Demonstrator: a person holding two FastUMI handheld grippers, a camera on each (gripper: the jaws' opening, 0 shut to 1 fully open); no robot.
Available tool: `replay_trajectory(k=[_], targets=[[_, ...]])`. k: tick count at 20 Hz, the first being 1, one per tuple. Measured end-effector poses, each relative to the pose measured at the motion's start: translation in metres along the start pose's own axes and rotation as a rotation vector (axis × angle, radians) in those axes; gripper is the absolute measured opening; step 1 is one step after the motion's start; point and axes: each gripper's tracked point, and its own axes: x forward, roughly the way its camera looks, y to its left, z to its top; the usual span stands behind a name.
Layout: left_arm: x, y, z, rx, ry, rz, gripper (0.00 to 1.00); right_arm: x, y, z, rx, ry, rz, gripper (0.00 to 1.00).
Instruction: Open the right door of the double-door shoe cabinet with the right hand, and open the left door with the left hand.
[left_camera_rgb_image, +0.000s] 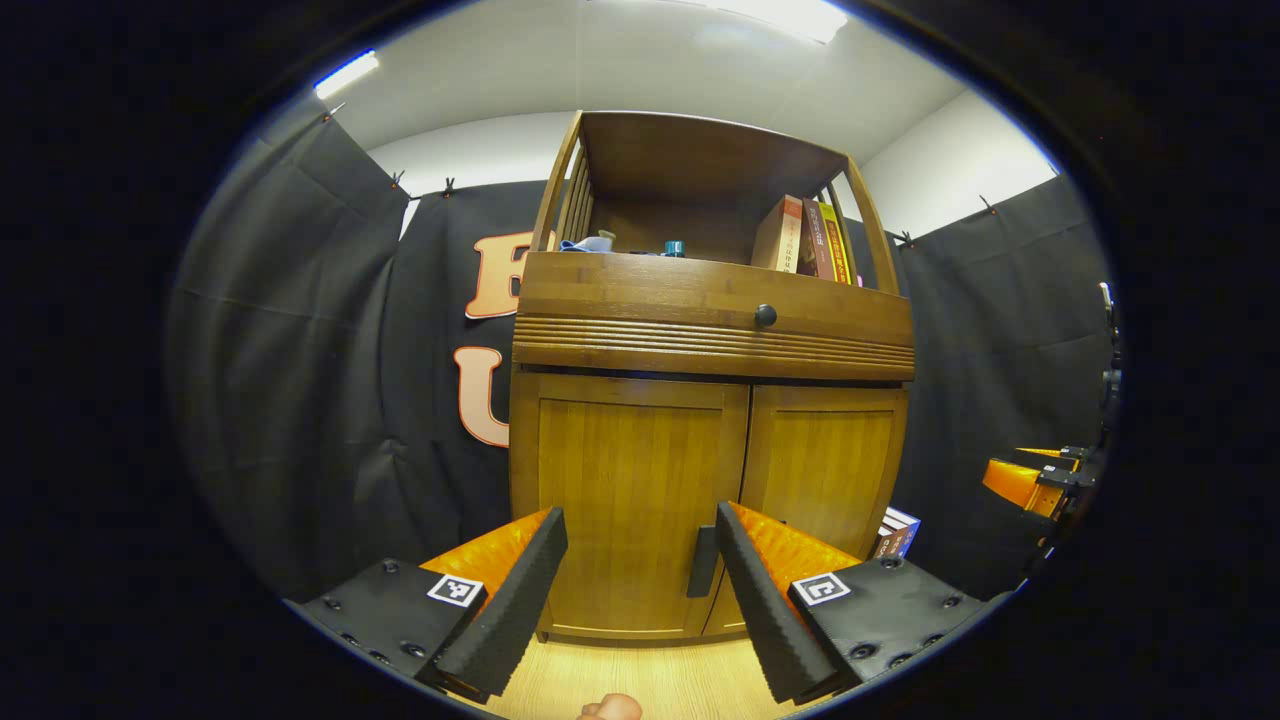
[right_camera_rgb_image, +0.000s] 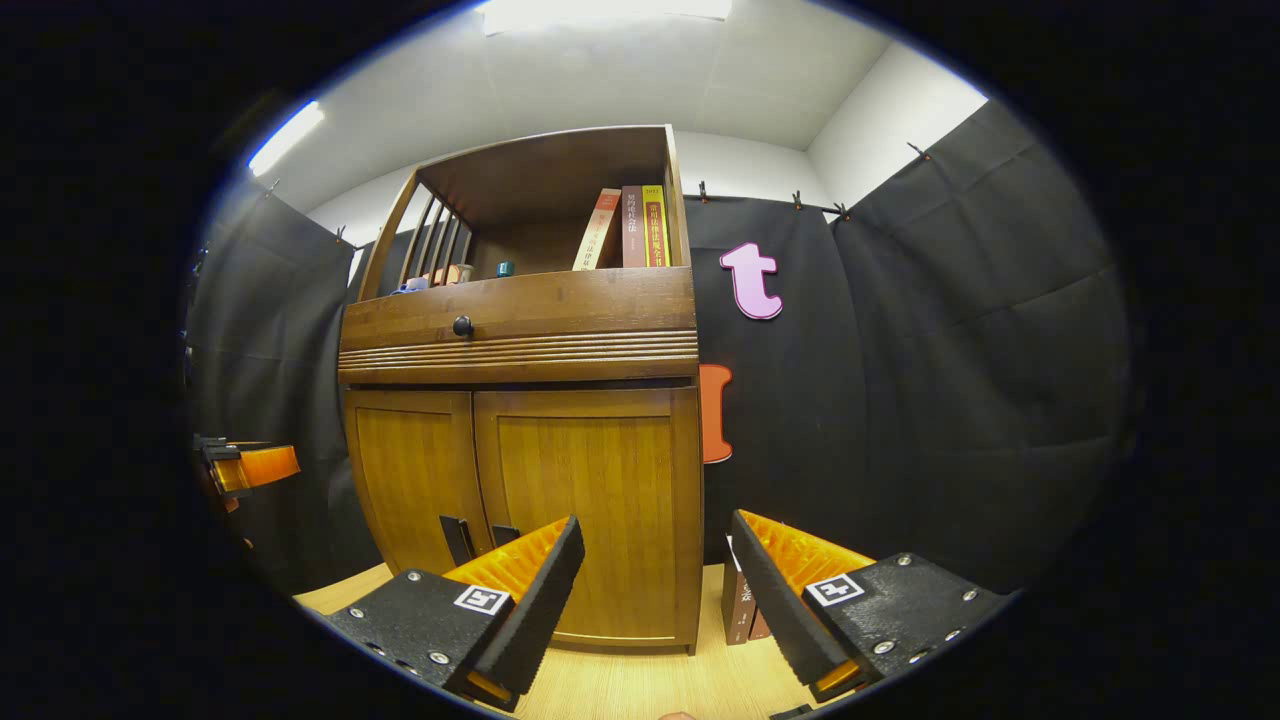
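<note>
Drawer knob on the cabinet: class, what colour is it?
Black; the drawer knob shows best in the left gripper view.

Upright books (right_camera_rgb_image: 627, 228) stand at the open shelf's right end, a small teal object (left_camera_rgb_image: 674, 248) near its middle; more books (right_camera_rgb_image: 741, 600) on the floor beside the cabinet's right side

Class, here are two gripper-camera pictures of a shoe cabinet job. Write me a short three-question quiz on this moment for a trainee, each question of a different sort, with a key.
1. True or false: both cabinet doors are shut.
2. Multiple choice: what stands upright on the open top shelf, at its right end? A) books B) shoes C) a lamp
3. Fill in: the drawer front above the doors carries one round, dark ____.

Key
1. True: the left door and the right door sit flush, and the left gripper and right gripper are open, short of the door handles.
2. A: books.
3. knob.
</note>
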Motion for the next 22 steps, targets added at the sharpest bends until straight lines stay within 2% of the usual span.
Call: replay_trajectory(k=[6,7,9,10,11,12,14,15,22], targets=[[-0.003,-0.001,-0.001,0.001,0.002,-0.005,0.94,0.000,0.002,-0.003,-0.010,0.003,0.002,0.92],[-0.002,-0.001,-0.001,0.002,0.002,-0.005,0.94,0.001,0.002,-0.005,-0.009,0.004,0.001,1.00],[-0.002,0.000,-0.001,0.007,0.002,-0.003,0.94,0.003,0.002,-0.008,-0.007,0.008,-0.001,1.00],[-0.002,-0.001,-0.002,0.009,0.003,-0.003,0.94,0.004,0.002,-0.011,-0.008,0.012,-0.002,0.92],[-0.003,0.000,-0.003,0.012,0.004,-0.002,0.94,0.007,0.002,-0.015,-0.008,0.016,-0.002,0.92],[-0.003,0.001,-0.004,0.014,0.004,0.000,0.94,0.008,0.002,-0.017,-0.008,0.019,-0.003,1.00],[-0.005,0.003,-0.004,0.019,0.003,0.004,0.96,0.013,0.004,-0.026,-0.006,0.028,-0.005,1.00],[-0.005,0.003,-0.004,0.019,0.002,0.006,0.96,0.016,0.006,-0.030,-0.007,0.033,-0.004,0.92],[-0.001,0.012,-0.007,0.027,0.008,0.027,0.94,0.047,0.029,-0.062,-0.023,0.055,0.014,0.92]])
